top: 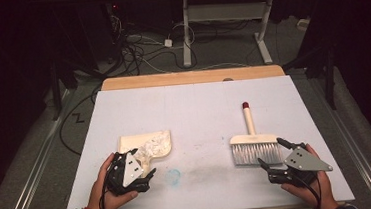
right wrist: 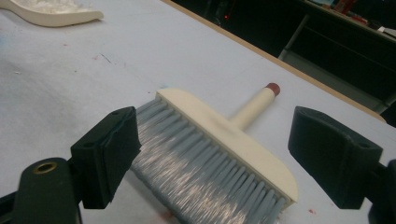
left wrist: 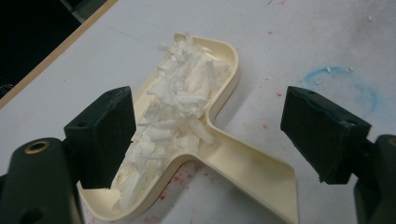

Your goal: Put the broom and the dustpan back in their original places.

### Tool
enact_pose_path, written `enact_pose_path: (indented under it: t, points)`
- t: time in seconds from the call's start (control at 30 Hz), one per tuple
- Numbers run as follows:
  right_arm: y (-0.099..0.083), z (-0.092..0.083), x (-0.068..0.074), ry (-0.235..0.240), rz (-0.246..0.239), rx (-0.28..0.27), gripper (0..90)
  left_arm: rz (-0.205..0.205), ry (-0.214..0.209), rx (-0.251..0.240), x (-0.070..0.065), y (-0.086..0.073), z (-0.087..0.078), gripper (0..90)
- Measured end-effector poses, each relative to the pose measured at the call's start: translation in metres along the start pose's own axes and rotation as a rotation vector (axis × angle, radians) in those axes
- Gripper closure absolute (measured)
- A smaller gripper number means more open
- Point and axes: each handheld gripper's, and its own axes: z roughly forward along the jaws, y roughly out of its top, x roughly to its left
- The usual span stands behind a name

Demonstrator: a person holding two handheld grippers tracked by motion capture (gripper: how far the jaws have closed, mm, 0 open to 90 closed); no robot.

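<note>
Here, left tool (left wrist: 205,140): jaws gaping wide, hovering over the dustpan (left wrist: 261,172) lying on the worktop (top: 199,113).
Right tool (right wrist: 215,158): gaping wide over the brush (right wrist: 224,135).
Risk: a jostled dustpan is likely spilling its white shavings (left wrist: 180,105).

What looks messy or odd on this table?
Mainly stains: a smudged blue ring and small red specks mark the white table cover. The white shreds sit contained in the cream dustpan; the brush lies flat.
</note>
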Motion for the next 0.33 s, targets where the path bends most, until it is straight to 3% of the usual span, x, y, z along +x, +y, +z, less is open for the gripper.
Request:
enact_pose_path:
  t: [0.33]
  points:
    - [-0.0007,-0.0006,-0.002,-0.003,0.006,0.006,17.0,-0.009,-0.006,0.0,0.0002,0.0011,0.0018,17.0]
